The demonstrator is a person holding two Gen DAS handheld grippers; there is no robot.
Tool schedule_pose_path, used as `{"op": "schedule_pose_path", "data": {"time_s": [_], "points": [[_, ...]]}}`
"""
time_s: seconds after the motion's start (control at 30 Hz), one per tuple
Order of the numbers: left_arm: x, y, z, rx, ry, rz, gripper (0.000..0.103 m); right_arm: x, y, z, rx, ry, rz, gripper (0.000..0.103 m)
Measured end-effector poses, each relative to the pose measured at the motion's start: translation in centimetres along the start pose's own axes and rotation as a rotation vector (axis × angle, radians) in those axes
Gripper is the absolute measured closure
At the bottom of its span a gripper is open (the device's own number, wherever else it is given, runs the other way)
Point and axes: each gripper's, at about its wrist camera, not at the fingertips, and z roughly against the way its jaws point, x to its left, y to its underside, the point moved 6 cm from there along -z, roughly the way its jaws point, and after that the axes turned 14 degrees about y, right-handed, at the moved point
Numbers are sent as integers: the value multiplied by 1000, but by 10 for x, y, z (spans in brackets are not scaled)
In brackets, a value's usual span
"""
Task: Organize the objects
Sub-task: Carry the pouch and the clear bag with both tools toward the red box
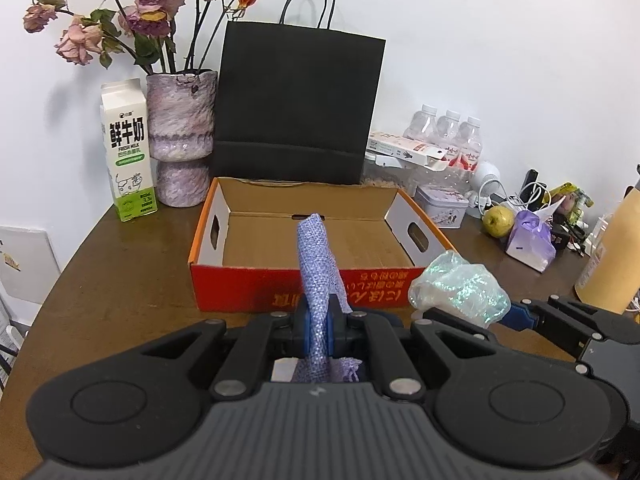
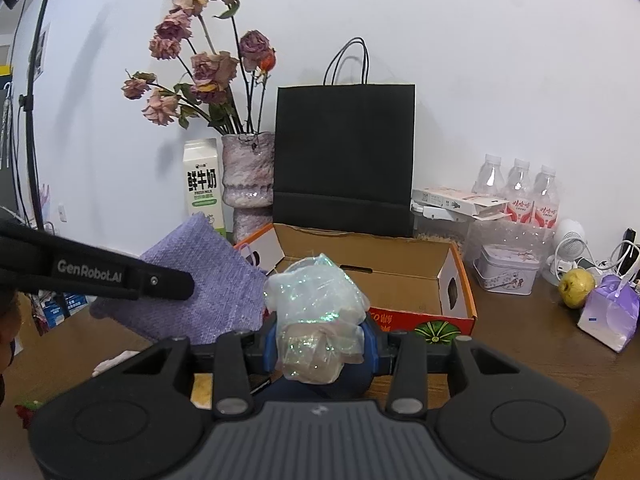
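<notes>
my left gripper (image 1: 318, 326) pinches the purple cloth (image 1: 318, 264), right gripper (image 2: 320, 354) clamps the iridescent bundle (image 2: 316, 316); both hang before the cardboard box (image 1: 224, 204) at twelve o'clock. the limp cloth could snag its near wall.

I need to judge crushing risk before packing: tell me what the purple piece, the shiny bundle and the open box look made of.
Purple cloth: woven or knitted fabric, matte, visible mesh texture.
Shiny bundle: thin translucent plastic film, probably; crinkled, with an iridescent green glint.
Open box: corrugated cardboard, raw brown inside, printed orange-red outside, with cut handle holes.
</notes>
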Motion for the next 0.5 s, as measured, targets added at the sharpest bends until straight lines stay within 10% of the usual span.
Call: {"op": "schedule_pose_path", "data": {"time_s": [0.5], "points": [[10,-36,-38,1,-1,-1,95,-8,-20,-44,17,15,-3,64]]}}
